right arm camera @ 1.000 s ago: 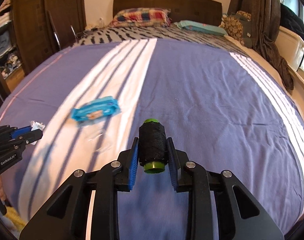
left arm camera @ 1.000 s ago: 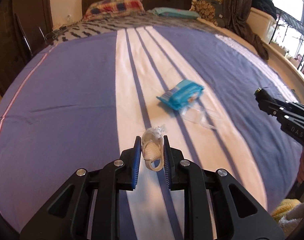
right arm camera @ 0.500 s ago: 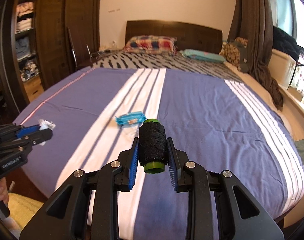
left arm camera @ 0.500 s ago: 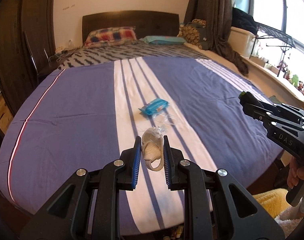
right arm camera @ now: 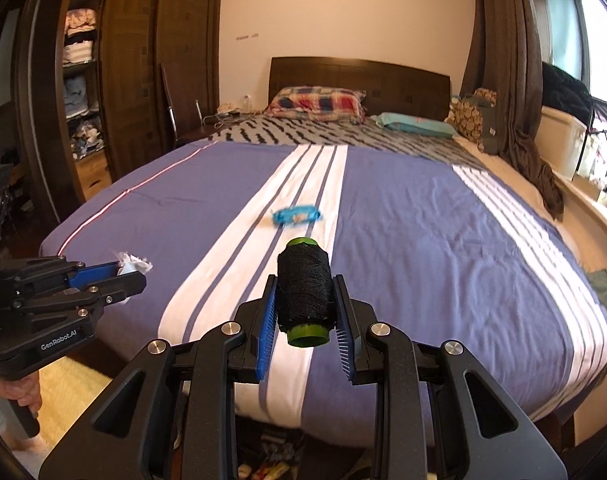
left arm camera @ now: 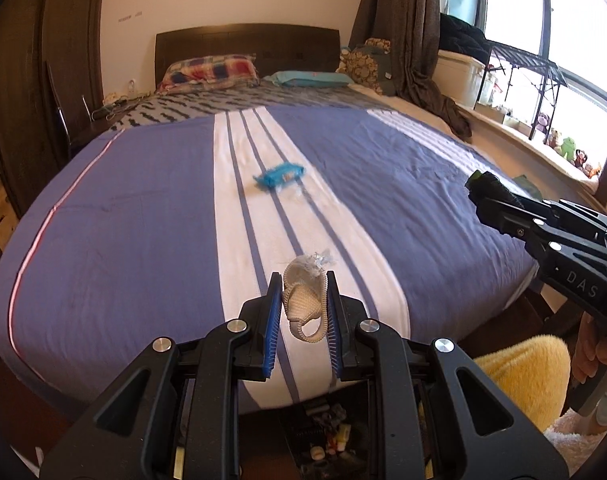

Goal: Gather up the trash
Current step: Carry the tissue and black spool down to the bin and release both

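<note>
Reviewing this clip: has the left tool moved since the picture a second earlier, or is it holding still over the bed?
Yes. The left tool has pulled back from the bed: the blue packet now looks farther away, and the bed's foot edge shows.

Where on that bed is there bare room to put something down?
Nearly everywhere: the purple spread lies bare on both sides of the white stripe. Only the stripe's middle is taken, by a blue packet and clear wrapper. The pillows crowd the head end.

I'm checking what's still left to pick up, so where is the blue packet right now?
The blue packet lies on the bed, on the white striped band down its middle, beyond both grippers; a bit of clear plastic sits just beside it.
</note>
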Tool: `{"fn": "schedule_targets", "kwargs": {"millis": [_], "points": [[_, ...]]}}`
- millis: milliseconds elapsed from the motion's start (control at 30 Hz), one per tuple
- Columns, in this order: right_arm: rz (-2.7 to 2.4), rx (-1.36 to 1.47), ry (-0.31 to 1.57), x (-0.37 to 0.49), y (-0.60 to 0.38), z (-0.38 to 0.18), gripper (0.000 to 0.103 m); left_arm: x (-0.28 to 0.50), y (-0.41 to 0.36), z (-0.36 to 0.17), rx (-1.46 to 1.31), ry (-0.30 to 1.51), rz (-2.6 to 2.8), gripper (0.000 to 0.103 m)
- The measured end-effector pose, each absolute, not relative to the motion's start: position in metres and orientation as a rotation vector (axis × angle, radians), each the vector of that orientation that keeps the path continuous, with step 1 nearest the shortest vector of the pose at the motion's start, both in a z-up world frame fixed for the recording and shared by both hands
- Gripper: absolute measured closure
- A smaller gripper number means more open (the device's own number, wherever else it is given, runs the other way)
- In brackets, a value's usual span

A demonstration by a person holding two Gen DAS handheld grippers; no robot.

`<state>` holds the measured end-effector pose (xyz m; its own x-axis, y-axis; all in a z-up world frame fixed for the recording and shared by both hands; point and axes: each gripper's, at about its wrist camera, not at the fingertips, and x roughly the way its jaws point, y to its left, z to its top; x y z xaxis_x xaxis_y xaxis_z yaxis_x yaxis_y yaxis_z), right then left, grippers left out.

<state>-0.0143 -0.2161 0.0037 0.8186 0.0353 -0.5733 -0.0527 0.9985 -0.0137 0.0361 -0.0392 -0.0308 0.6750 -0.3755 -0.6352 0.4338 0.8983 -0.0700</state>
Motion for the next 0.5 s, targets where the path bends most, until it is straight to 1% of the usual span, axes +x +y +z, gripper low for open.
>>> {"fn": "schedule_targets", "kwargs": {"millis": [267,500], "points": [[0.063,-0.005,0.733,-0.04,-0.212,-0.053,0.075,0.005,-0.03,-0.079,0.095,0.772,-0.453,0.084],[0.076,0.038,0.873,-0.052,-0.212,-0.11,0.075,-0.002,-0.03,-0.135,0.102,0.899,-0.465,0.084]]}}
